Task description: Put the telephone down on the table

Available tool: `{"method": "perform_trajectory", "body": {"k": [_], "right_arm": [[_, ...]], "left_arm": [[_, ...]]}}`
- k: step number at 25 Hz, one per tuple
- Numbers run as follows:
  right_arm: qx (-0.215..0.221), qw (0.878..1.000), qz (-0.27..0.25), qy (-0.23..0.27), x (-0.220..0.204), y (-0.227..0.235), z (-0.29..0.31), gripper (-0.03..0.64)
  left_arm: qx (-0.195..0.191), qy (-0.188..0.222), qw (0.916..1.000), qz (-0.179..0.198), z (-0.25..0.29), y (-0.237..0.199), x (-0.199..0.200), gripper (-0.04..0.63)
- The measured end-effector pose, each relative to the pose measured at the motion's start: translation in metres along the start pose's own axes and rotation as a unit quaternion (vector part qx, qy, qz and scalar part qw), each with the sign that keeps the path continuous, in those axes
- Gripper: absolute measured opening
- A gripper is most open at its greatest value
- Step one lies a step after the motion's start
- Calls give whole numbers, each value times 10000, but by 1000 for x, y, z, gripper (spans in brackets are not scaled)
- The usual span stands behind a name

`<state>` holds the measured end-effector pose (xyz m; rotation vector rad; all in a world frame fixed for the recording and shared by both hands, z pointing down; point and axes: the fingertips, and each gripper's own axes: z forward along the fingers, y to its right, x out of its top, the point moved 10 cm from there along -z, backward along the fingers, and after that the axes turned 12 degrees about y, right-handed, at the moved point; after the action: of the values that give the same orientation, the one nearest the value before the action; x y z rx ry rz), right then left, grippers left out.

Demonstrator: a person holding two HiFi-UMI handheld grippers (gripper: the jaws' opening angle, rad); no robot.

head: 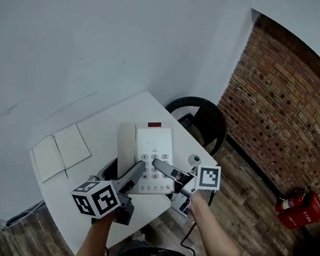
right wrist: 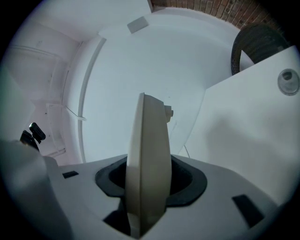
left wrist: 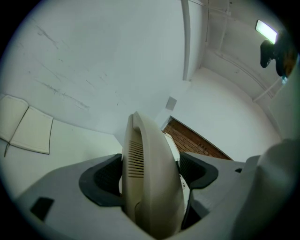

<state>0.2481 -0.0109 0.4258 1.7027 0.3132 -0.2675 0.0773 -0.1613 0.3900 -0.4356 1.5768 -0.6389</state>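
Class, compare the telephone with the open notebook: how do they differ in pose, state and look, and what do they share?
The notebook lies open and flat on the table, with nothing touching it; the telephone is clamped between the left tongs and the right tongs. The notebook shows only blank pages; the telephone shows a keypad and a handset. Both are pale, near white.

Cream push-button telephone (head: 151, 154), keypad facing up, gripped at both sides over the white table (head: 105, 141).
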Motion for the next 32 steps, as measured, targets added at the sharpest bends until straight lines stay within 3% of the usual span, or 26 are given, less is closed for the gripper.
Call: {"method": "perform_trajectory", "body": {"k": [12, 20, 32], "right_arm": [[386, 9932, 345, -1042, -16, 28, 80, 190], [588, 9777, 605, -1925, -12, 64, 132, 190], [248, 9547, 936, -2814, 23, 156, 188, 190]], "left_arm": [[975, 491, 9940, -5, -28, -44, 21, 388], [1861, 968, 9777, -13, -22, -73, 13, 388], [2706, 1124, 9548, -502, 39, -137, -21, 388]]}}
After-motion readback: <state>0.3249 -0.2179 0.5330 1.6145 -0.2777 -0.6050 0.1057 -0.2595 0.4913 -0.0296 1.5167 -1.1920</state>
